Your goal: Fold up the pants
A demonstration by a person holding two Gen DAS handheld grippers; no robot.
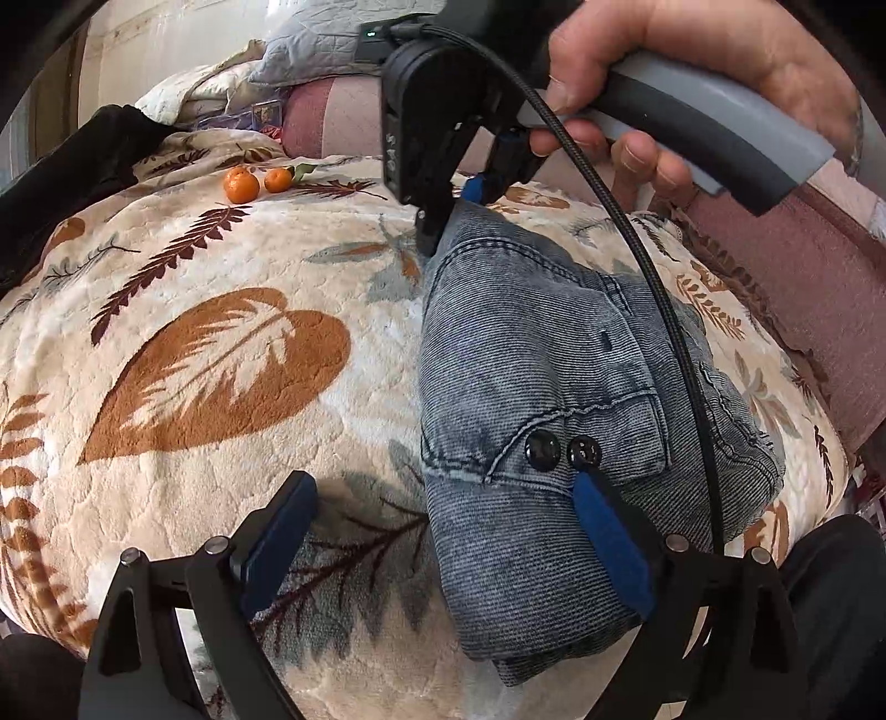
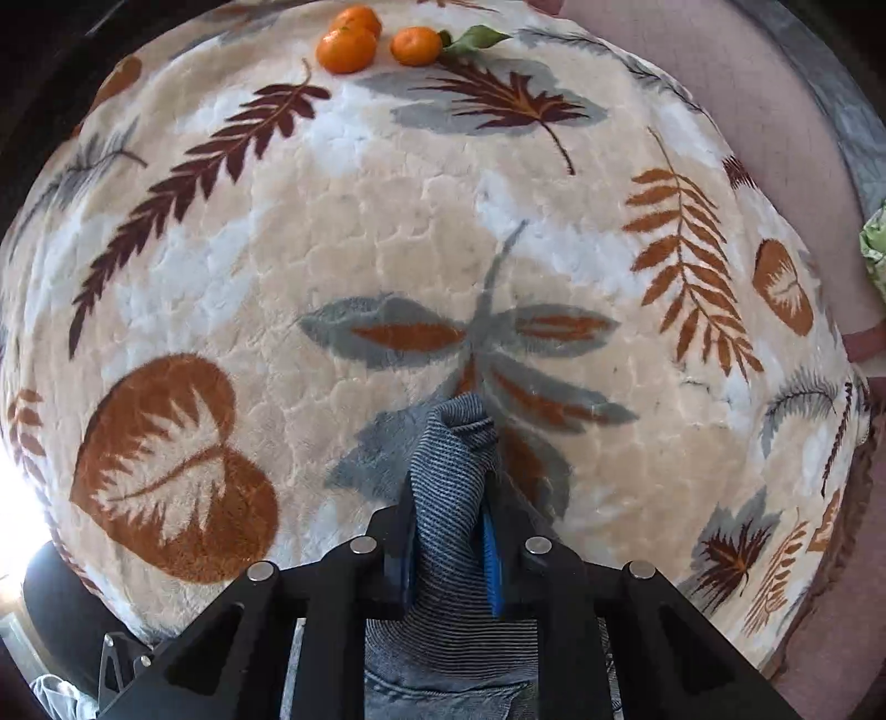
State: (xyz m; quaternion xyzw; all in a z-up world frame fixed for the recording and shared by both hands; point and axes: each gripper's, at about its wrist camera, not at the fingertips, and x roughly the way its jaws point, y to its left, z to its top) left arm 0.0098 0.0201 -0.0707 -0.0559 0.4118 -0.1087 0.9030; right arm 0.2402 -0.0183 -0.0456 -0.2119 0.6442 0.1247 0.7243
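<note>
Lying on a cream blanket (image 1: pixel 232 277) printed with brown, rust and grey leaves, the pants (image 1: pixel 554 387) are blue-grey denim, bunched into a thick folded bundle on the right side of the bed in the left wrist view. Two dark buttons (image 1: pixel 562 451) sit side by side on the near part of the bundle, next to a stitched flap.

At the far end of the bundle, the right gripper (image 1: pixel 454 207) points almost straight down, and a hand (image 1: pixel 653 83) holds its grey handle. A black cable (image 1: pixel 626 221) loops from it over the denim. In the right wrist view, this gripper (image 2: pixel 451 548) is clenched on a raised ridge of the denim (image 2: pixel 451 476); the cloth fills the narrow gap between the two blue pads (image 2: pixel 493 559) and pokes out past the tips.

The left gripper (image 1: pixel 443 531) hovers at the near end with its jaws spread wide and nothing pinched. Its right finger (image 1: pixel 609 548) lies over the near part of the denim just below the buttons, while its left finger (image 1: pixel 277 531) is over bare blanket; whether either pad presses down cannot be told.

Far across the blanket, well apart from the pants, lie small oranges (image 2: pixel 365 36), one with a green leaf (image 2: pixel 476 37). A dark garment (image 1: pixel 77 160) is heaped at the far left, and pillows (image 1: pixel 310 50) rest beyond the blanket's far edge.
</note>
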